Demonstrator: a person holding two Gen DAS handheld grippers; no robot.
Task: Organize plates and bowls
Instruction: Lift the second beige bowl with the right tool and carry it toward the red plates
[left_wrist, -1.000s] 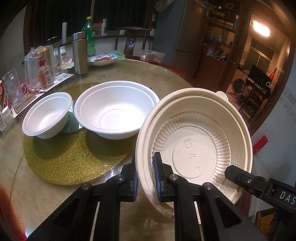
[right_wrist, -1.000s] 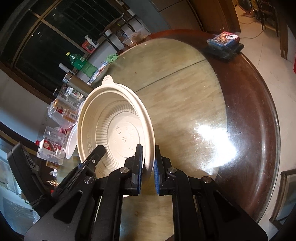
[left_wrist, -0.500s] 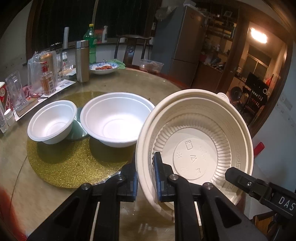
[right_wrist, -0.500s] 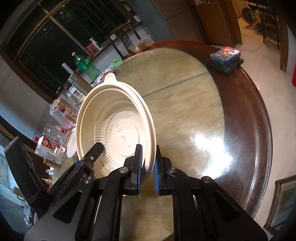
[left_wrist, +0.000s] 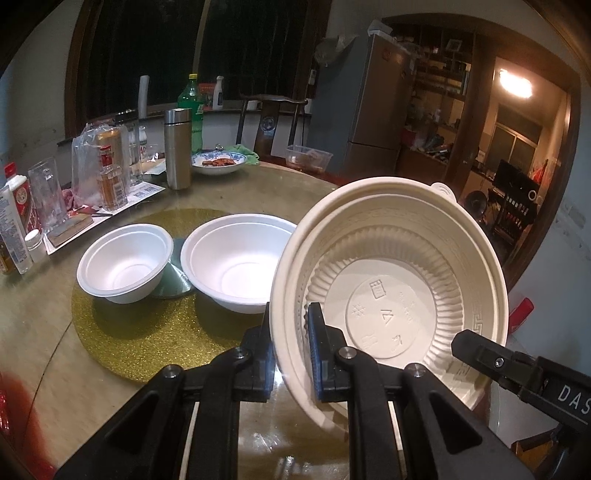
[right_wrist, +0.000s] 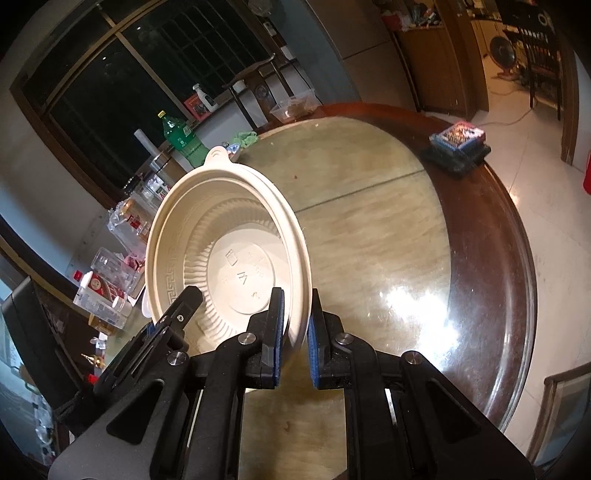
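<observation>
A cream ribbed plastic bowl (left_wrist: 388, 291), seemingly nested with a second one, hangs tilted above the round table. My left gripper (left_wrist: 290, 332) is shut on its left rim. My right gripper (right_wrist: 295, 325) is shut on the opposite rim of the same cream bowl (right_wrist: 229, 251). The right gripper's finger (left_wrist: 491, 363) shows at the bowl's lower right in the left wrist view. Beyond, a large white bowl (left_wrist: 236, 258) and a small white bowl (left_wrist: 125, 262) sit upright on a gold glitter mat (left_wrist: 140, 343).
Bottles, a glass, a steel flask (left_wrist: 177, 147) and a bagged can (left_wrist: 107, 162) crowd the table's far left. A blue-rimmed dish with food (left_wrist: 219, 162) and a clear tub (left_wrist: 308, 157) stand at the back. A dark box (right_wrist: 458, 146) lies near the right table edge (right_wrist: 517, 280).
Both grippers have lifted the cream bowl a little. The white bowls and the mat now sit lower and farther in the left wrist view.
</observation>
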